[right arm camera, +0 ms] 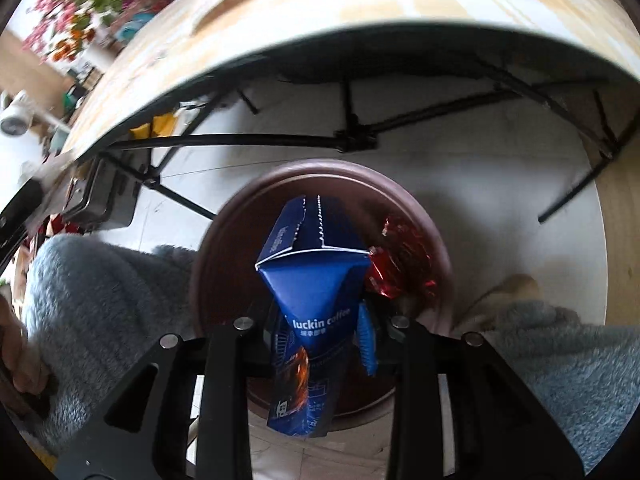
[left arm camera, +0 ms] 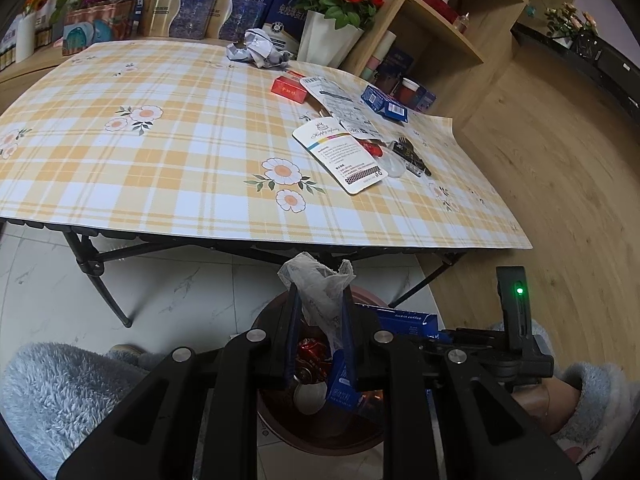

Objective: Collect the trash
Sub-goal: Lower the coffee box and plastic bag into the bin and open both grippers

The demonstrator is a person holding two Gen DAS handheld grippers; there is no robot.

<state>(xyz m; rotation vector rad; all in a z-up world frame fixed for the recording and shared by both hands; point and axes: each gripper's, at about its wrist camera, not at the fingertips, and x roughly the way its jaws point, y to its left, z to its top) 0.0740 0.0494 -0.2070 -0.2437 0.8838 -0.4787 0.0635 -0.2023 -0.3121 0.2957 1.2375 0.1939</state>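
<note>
My left gripper (left arm camera: 320, 300) is shut on a crumpled clear plastic wrapper (left arm camera: 316, 276), held above the round brown bin (left arm camera: 320, 436) on the floor in front of the table. In the bin lie a red foil wrapper (left arm camera: 310, 350), a blue carton and a white disc. In the right wrist view my right gripper (right arm camera: 324, 320) points down over the same bin (right arm camera: 240, 216), shut on a blue coffee box (right arm camera: 316, 280) that hangs above the red foil wrapper (right arm camera: 404, 260). The blue coffee box (left arm camera: 408, 322) also shows at the left wrist view's right.
On the plaid table (left arm camera: 160, 160) lie crumpled paper (left arm camera: 258, 50), a red box (left arm camera: 289, 89), white packaging cards (left arm camera: 344, 156), a blue box (left arm camera: 384, 103) and a small black item (left arm camera: 412, 156). Black table legs (left arm camera: 100, 280) stand near the bin. Grey fleece sleeves (left arm camera: 60, 392) flank both grippers.
</note>
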